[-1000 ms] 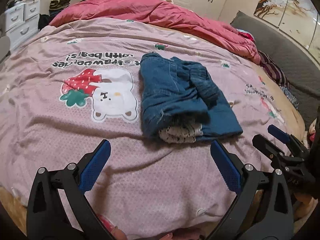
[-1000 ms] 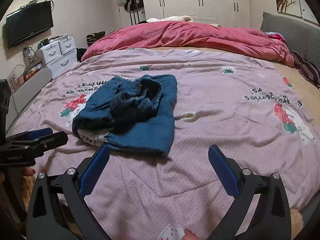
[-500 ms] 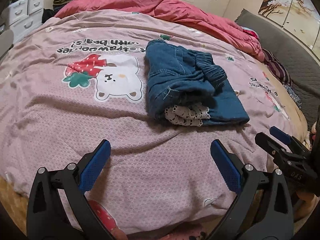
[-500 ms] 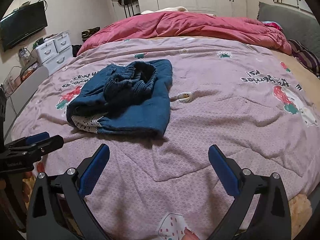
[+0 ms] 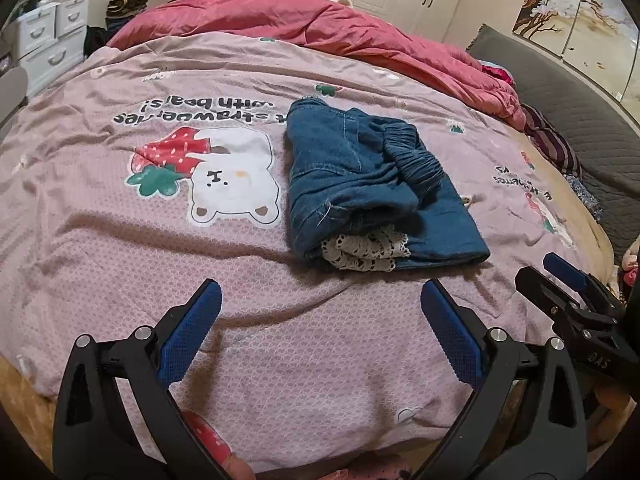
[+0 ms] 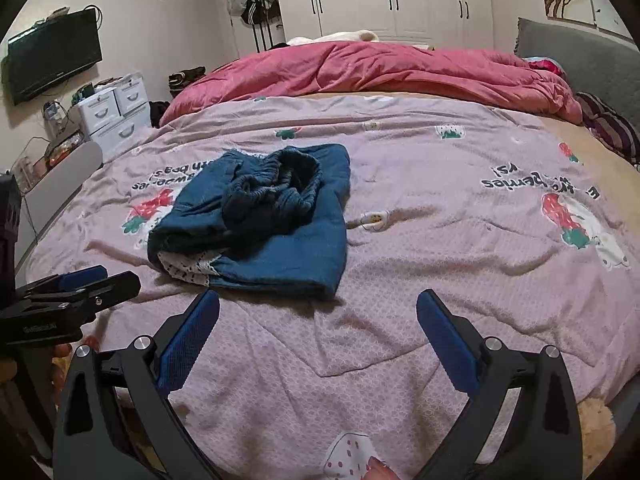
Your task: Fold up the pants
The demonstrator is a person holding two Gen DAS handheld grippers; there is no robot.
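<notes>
Nearest the cameras, the left gripper (image 5: 320,312) and the right gripper (image 6: 318,320) both hang over the near edge of the bed with their blue-padded fingers spread wide apart and nothing between them; neither touches cloth. Under them lies the pink printed duvet cover (image 5: 280,340), wrinkled and bare as far as the garment. Beyond that, near the middle of the bed, rest the blue denim pants (image 5: 360,184), already gathered into a thick bundle: the elastic waistband (image 5: 416,156) is bunched on top, and a white lace trim (image 5: 366,250) pokes out of the near open end. Beside the bundle a strawberry-and-bear print (image 5: 224,176) shows on the cover. Farther back a red comforter (image 6: 380,72) is heaped across the bed, with white wardrobes (image 6: 400,0) behind it. The folding looks close to finished, though loosely so. A next move, if one is wanted, would call for reaching forward to flatten the waistband or tuck the lace edge in.
</notes>
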